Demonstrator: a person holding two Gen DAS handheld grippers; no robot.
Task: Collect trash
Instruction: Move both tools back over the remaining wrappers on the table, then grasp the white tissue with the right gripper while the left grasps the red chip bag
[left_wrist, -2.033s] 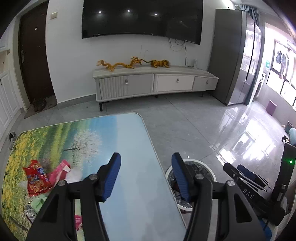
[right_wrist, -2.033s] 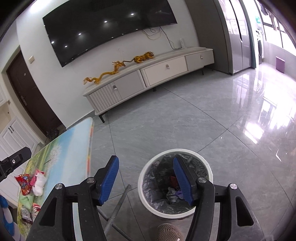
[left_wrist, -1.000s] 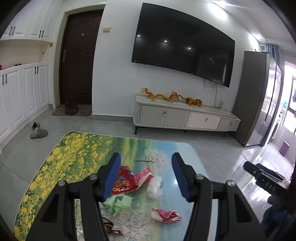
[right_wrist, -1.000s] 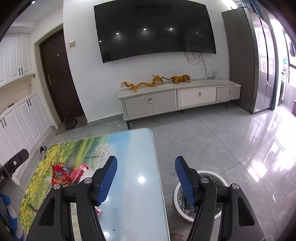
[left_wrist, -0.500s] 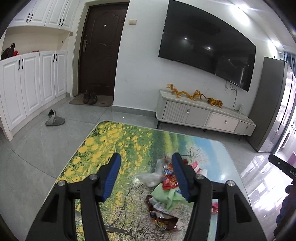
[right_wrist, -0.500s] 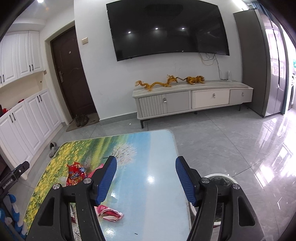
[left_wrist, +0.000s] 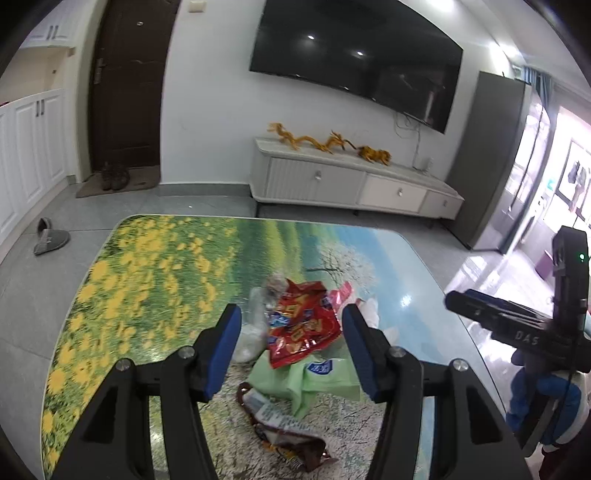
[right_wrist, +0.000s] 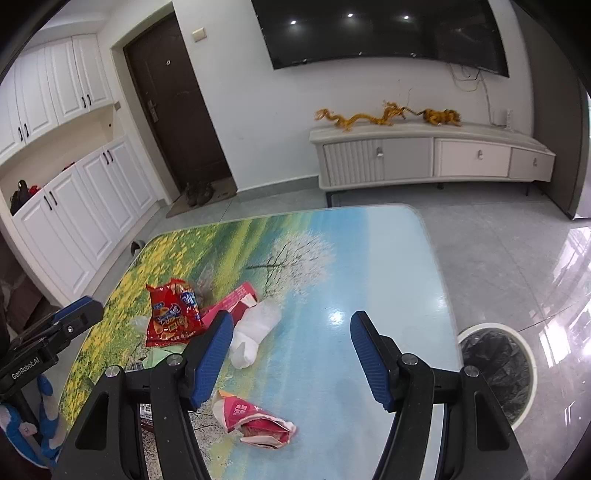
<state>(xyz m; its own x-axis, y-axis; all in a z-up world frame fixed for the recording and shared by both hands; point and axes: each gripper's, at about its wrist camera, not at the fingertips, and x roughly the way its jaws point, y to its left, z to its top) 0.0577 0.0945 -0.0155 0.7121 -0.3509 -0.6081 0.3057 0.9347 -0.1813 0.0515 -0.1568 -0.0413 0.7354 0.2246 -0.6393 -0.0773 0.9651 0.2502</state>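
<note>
Trash lies on the picture-printed table (left_wrist: 155, 266): a red snack bag (left_wrist: 301, 323), a green packet (left_wrist: 314, 376), a brown wrapper (left_wrist: 284, 432) and clear plastic (left_wrist: 255, 328). My left gripper (left_wrist: 291, 345) is open and empty, above the red bag. In the right wrist view I see the red bag (right_wrist: 171, 314), a white crumpled tissue (right_wrist: 255, 328), a pink box (right_wrist: 232, 301) and a pink wrapper (right_wrist: 255, 421). My right gripper (right_wrist: 291, 360) is open and empty over the table, near the tissue. The lined trash bin (right_wrist: 498, 369) stands on the floor at the right.
A white TV cabinet (right_wrist: 424, 155) with yellow dragon figures stands by the far wall under a TV. A dark door (right_wrist: 177, 107) and white cupboards (right_wrist: 74, 192) are at the left. A slipper (left_wrist: 51, 240) lies on the floor. The right gripper shows in the left view (left_wrist: 517, 325).
Both grippers have swung left from the bin toward the table's trash pile and come lower and closer. Both stay open and empty.
</note>
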